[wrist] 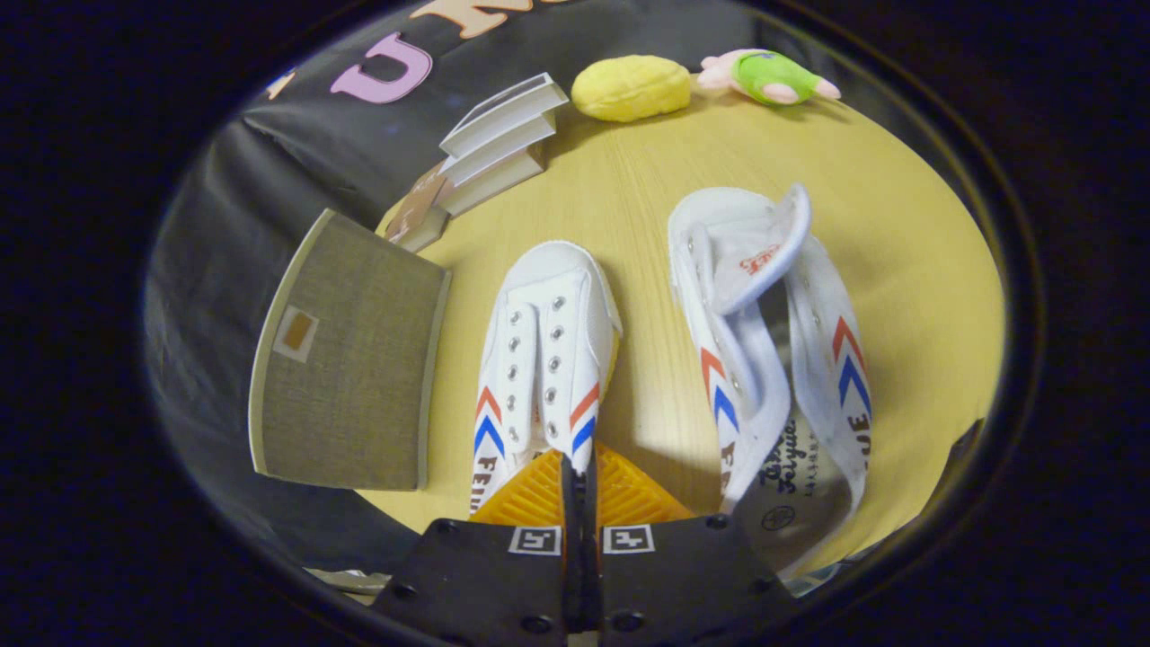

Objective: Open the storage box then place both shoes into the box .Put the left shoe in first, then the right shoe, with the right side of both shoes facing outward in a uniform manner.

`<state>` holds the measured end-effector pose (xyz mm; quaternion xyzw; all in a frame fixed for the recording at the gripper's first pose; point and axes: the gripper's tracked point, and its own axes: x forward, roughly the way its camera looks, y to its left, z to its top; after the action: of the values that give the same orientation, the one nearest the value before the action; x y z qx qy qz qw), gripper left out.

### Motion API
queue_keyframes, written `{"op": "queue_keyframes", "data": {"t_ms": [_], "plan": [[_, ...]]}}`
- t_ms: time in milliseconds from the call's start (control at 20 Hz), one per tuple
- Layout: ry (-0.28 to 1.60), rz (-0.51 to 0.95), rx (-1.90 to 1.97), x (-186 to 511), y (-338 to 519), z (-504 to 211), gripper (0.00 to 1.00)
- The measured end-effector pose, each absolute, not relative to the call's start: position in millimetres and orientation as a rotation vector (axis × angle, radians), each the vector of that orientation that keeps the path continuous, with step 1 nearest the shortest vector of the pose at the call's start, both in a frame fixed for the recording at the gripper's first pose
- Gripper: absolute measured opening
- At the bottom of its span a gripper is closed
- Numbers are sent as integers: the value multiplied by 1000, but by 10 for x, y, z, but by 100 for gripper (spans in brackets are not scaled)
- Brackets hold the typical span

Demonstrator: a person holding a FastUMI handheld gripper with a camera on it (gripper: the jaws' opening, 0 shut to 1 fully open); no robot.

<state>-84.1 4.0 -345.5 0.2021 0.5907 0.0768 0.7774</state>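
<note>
- Your gripper (579, 472) is closest to you. Its 2 fingers are pressed together with almost no gap, and the side wall of the left shoe (548, 359) looks pinched between them near the heel.
- The fingers (530, 499) are wedge shaped with a ribbed, criss-cross face. Behind them sit 2 flat plates, each with 1 small square marker.
- The left shoe is white canvas with metal lace holes and no laces. It has red and blue arrow stripes on both sides. Its long way runs straight ahead from your fingers, heel near you, rounded toe pointing away.
- The right shoe (773, 359) lies just beside it on the right, not touching it. It is the same white canvas with the same stripes. Its mouth gapes wide and its tongue is flopped up toward the toe. Its heel is near you and its toe points away, tipped a little to the left.
- The storage box (346, 359) sits left of the left shoe, at the table's edge. It is a flat-sided box in rough brown-grey cloth with a pale rim and 1 small tag. Its lid looks shut.
- The table (916, 270) is smooth pale wood with fine lines.
- Farther off is a stack of books (499, 144).
- Farthest away are a lumpy yellow soft toy (632, 87) and a pink and green soft toy (768, 76).
</note>
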Motion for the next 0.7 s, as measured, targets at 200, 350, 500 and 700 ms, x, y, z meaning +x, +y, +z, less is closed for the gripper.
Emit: {"op": "queue_keyframes", "data": {"t_ms": [200,350,500,700], "plan": [[1272,152,511,-821,106,-3362,3],[1247,149,530,-784,106,-3246,3],[1220,147,573,-674,169,-3054,3],[1158,167,585,-481,292,-2646,3]]}}
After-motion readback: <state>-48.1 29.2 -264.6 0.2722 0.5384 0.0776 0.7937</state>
